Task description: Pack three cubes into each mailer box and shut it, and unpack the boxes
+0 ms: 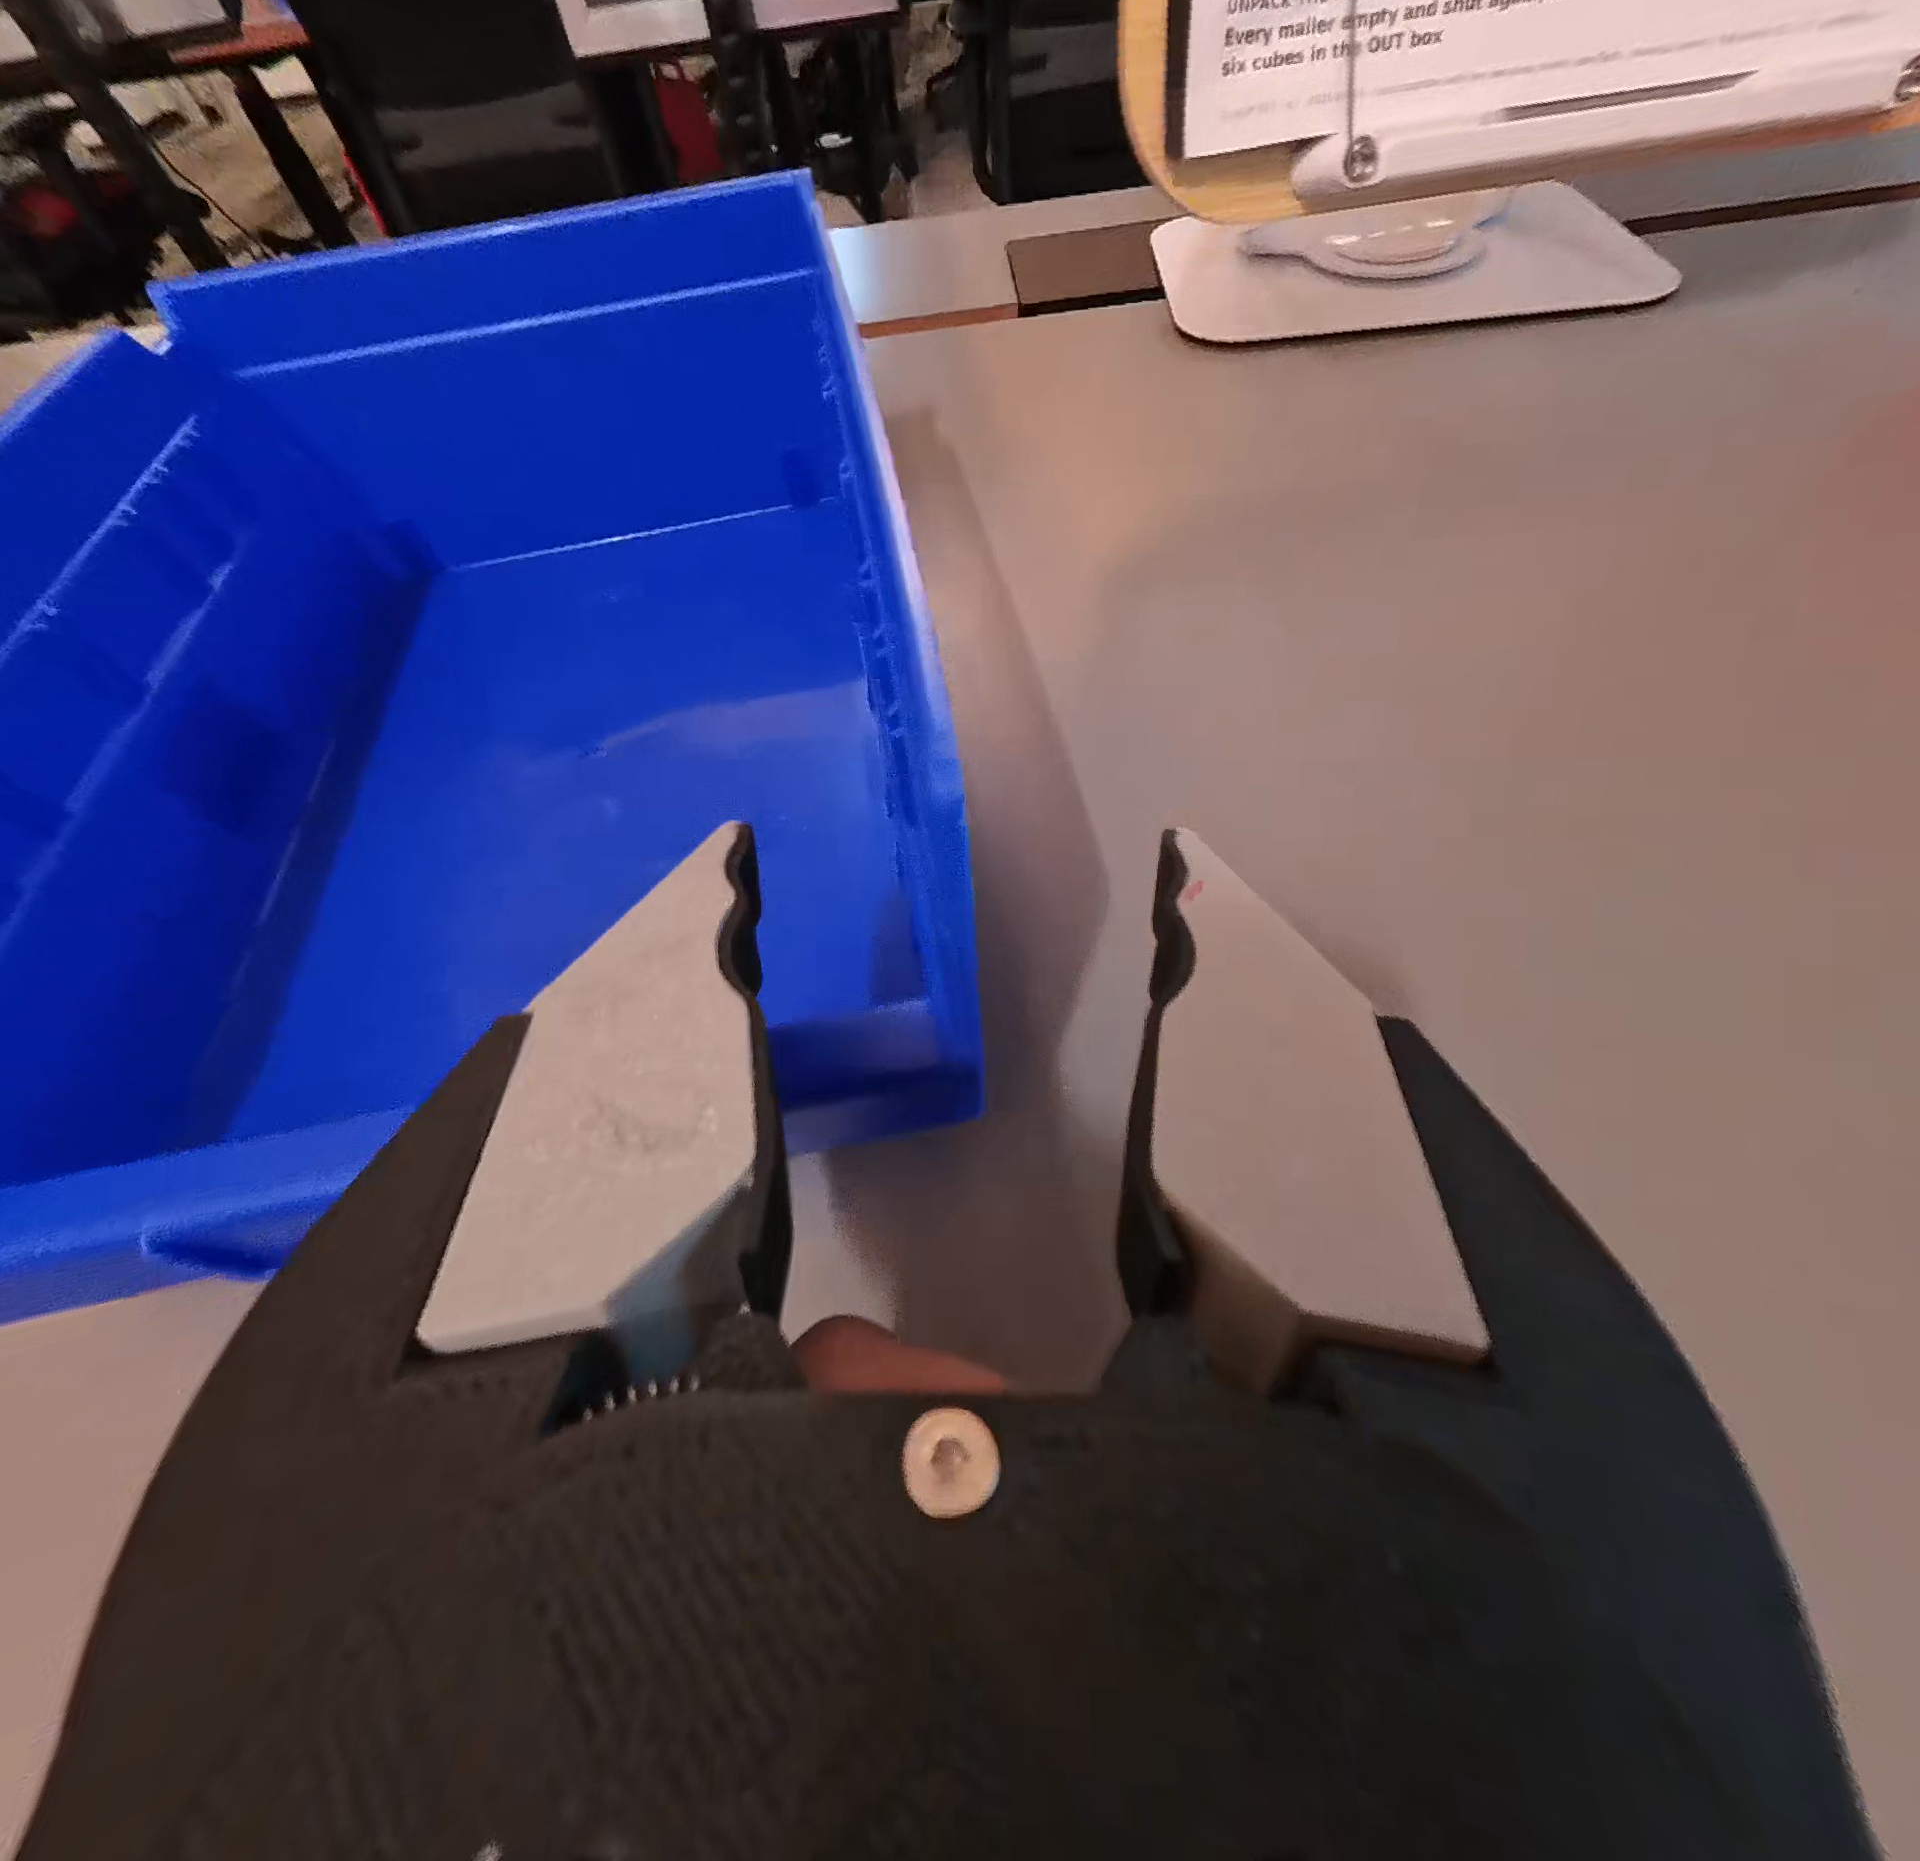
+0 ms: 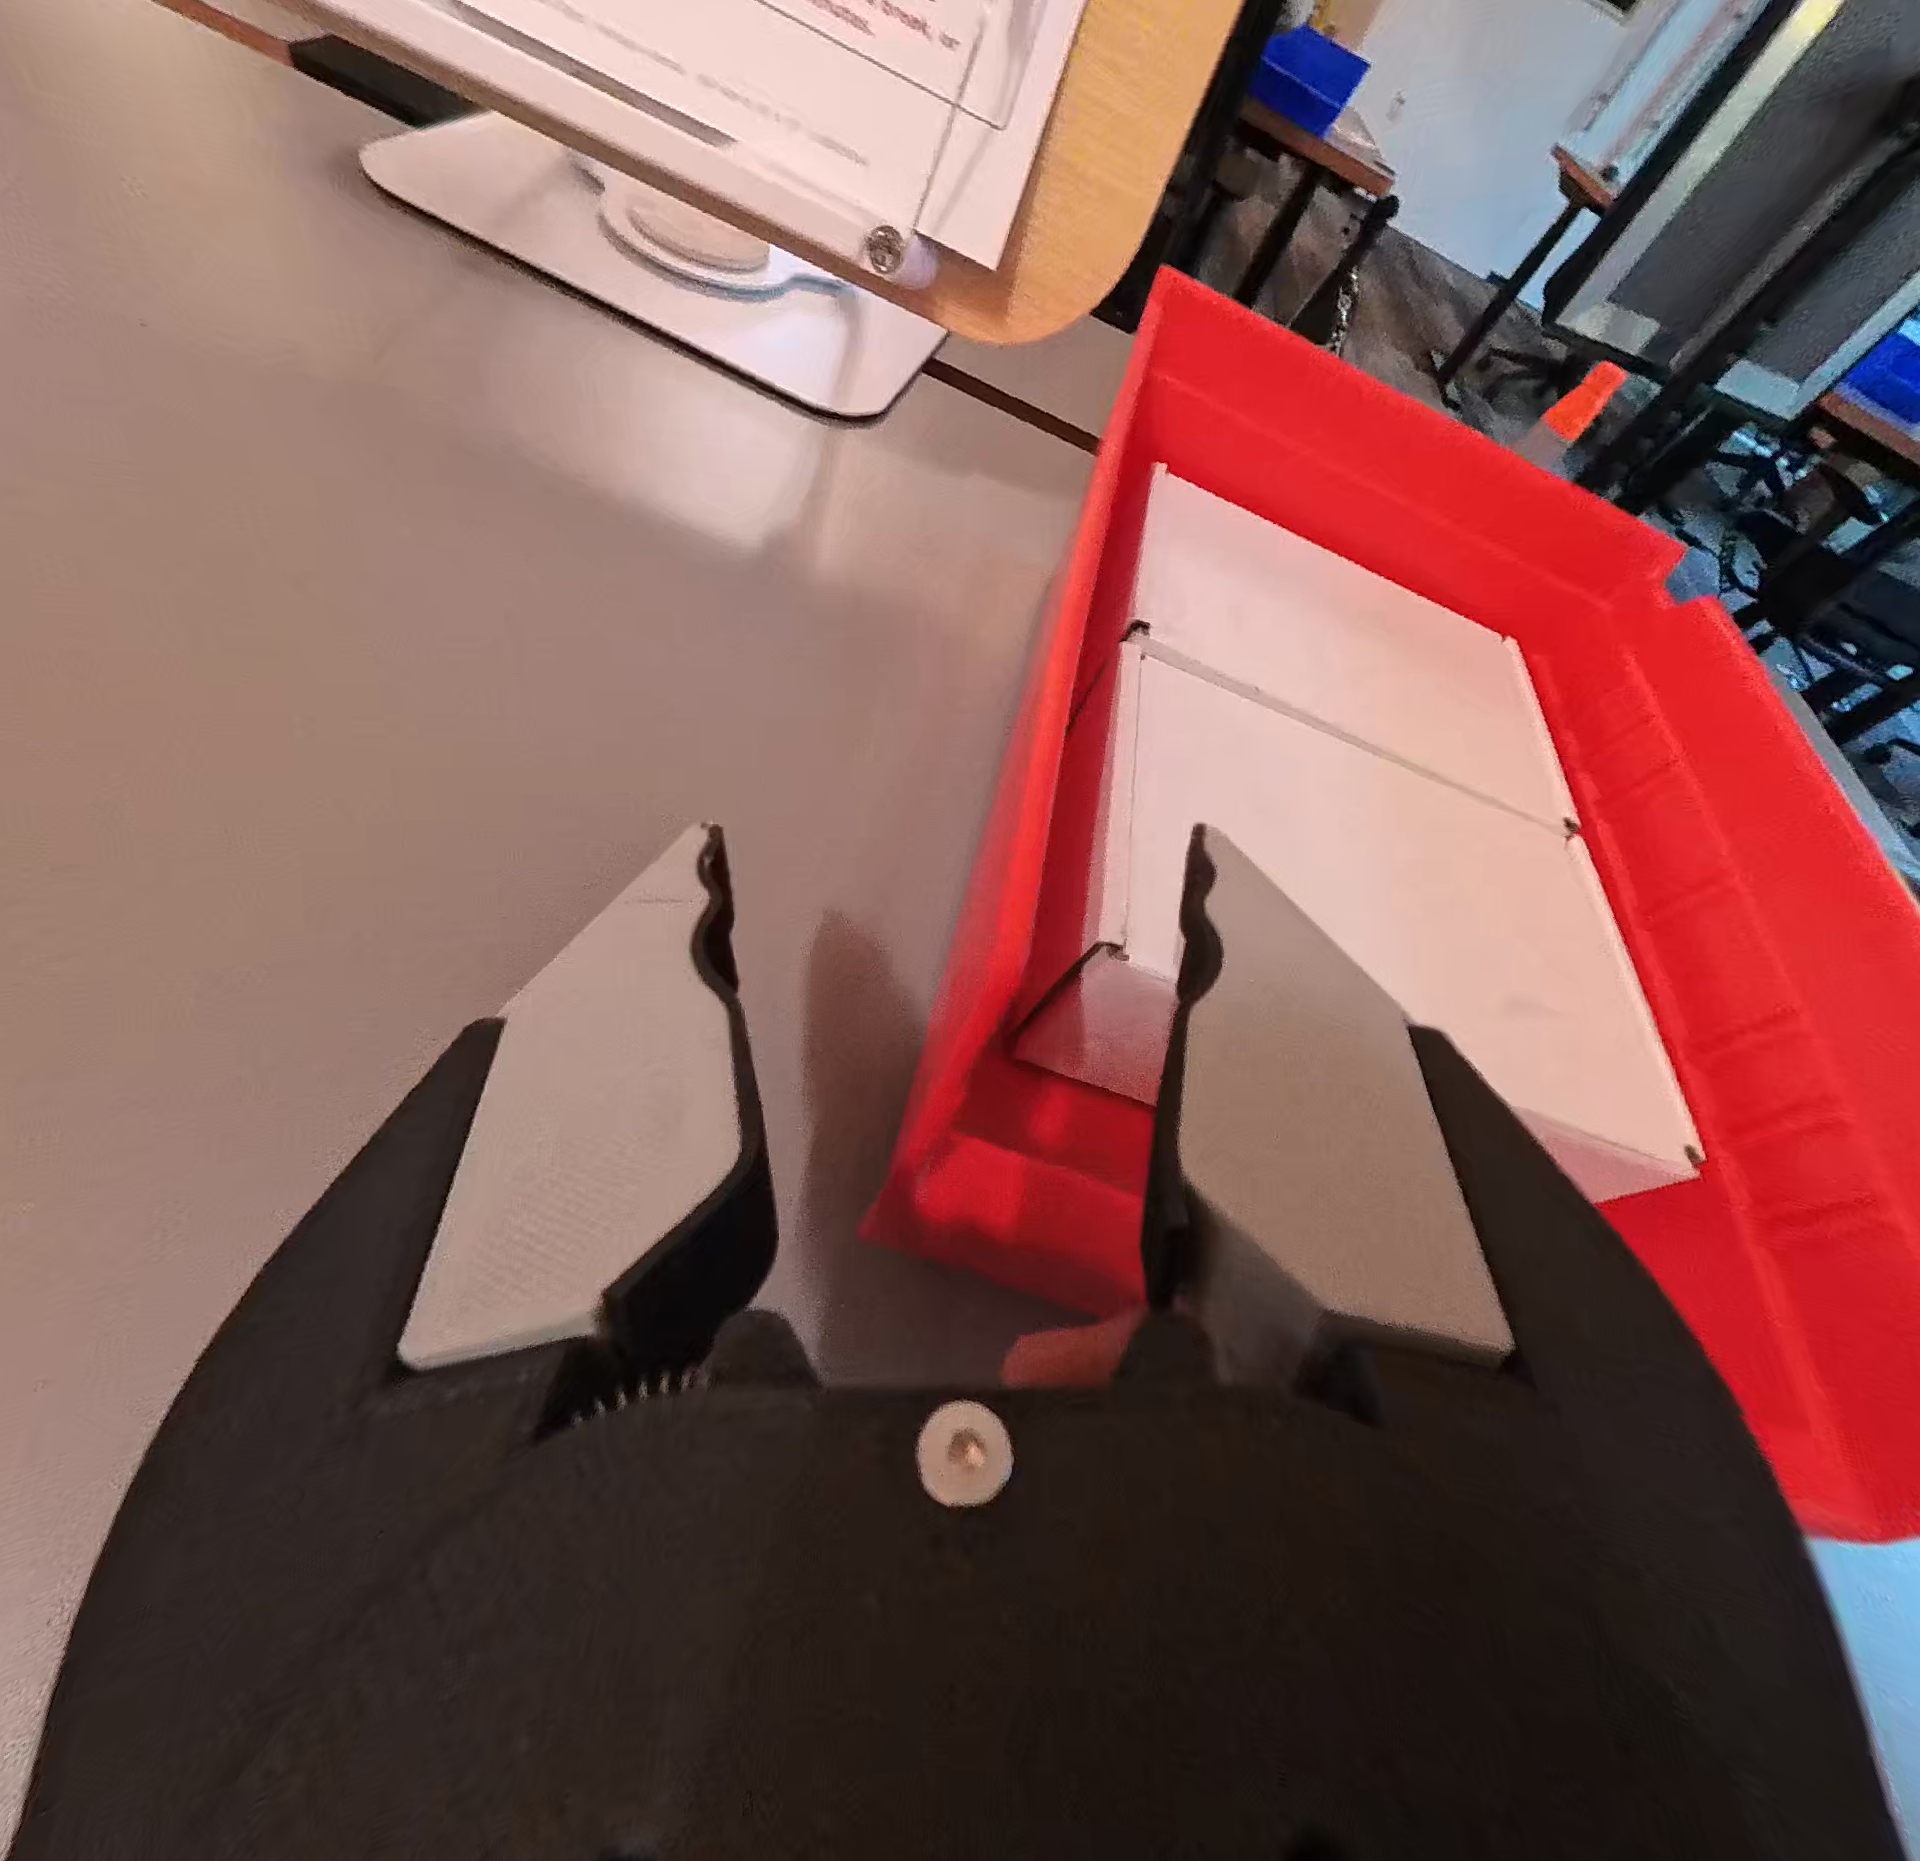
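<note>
Both claws are spread wide, nothing held: left gripper (image 1: 956,835) at lower centre beside a blue bin (image 1: 499,668); right gripper (image 2: 956,829) beside a red bin (image 2: 1714,876) at right, where two shut white mailer boxes (image 2: 1351,772) lie. A printed sheet on a stand (image 1: 1455,66) is seen at upper right.

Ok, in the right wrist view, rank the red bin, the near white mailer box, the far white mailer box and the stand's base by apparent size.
1. Red bin.
2. Near mailer box.
3 and 4. Far mailer box and stand base look alike; the base is farther off and partly hidden, so unranked.
</note>
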